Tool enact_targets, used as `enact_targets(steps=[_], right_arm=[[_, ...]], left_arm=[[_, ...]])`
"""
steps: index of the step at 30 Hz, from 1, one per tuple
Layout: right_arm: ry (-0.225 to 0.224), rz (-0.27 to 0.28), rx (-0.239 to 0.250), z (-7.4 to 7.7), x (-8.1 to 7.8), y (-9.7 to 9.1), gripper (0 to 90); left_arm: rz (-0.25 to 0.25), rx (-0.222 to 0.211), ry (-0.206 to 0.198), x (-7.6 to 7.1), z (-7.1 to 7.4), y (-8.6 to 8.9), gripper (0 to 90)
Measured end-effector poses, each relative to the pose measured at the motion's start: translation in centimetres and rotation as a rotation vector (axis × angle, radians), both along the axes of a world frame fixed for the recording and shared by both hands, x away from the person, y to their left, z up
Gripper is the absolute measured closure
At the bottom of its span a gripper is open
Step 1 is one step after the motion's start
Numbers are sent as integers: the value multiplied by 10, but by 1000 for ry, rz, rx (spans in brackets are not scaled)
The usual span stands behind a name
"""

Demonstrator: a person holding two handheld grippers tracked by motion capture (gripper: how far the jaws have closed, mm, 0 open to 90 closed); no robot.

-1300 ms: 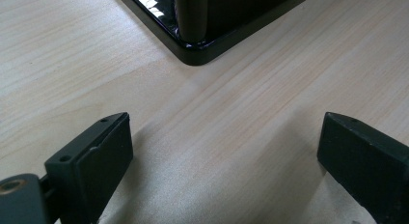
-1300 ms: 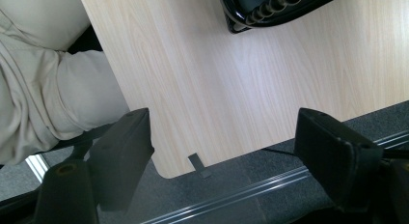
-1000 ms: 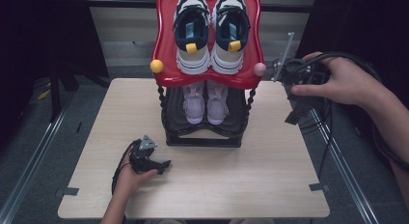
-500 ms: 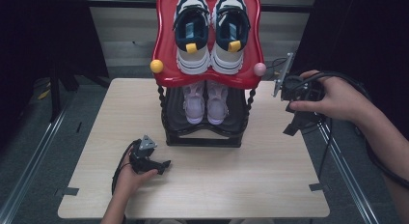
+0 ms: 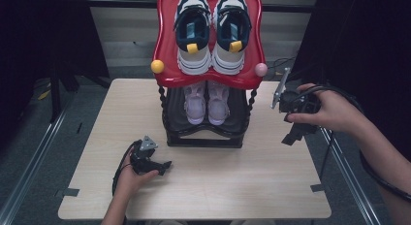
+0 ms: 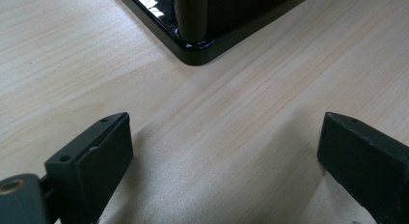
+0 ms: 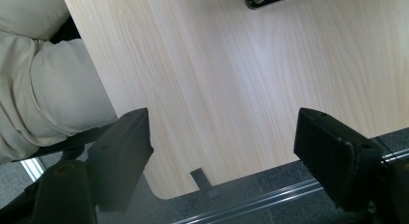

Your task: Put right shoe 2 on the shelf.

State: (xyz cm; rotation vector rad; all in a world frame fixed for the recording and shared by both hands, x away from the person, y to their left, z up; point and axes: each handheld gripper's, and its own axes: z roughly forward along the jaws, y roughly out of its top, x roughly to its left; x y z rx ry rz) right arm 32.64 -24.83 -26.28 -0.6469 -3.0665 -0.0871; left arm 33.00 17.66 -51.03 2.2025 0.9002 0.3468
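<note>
Left gripper (image 5: pixel 165 165) rested on table (image 5: pixel 232 186), jaws spread, empty, just short of shoe rack (image 5: pixel 206 133) front corner; right gripper (image 5: pixel 290 137) hovered over table's right edge, jaws spread, empty; bare tabletop lay in front of rack

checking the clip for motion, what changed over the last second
The right gripper came down and toward the person beside the shoe rack, jaws open and empty. The left gripper stayed resting on the table, jaws open. Both pairs of shoes kept their places on the rack.
</note>
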Motion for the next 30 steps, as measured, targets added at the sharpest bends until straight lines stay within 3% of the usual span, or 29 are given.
enact_targets(steps=[16,30], right_arm=[[16,-7,33,-38,-1,-3,201],[35,2,31,-71,-2,0,199]], left_arm=[[0,0,0,0,0,0,50],[2,-1,-3,0,0,0,50]])
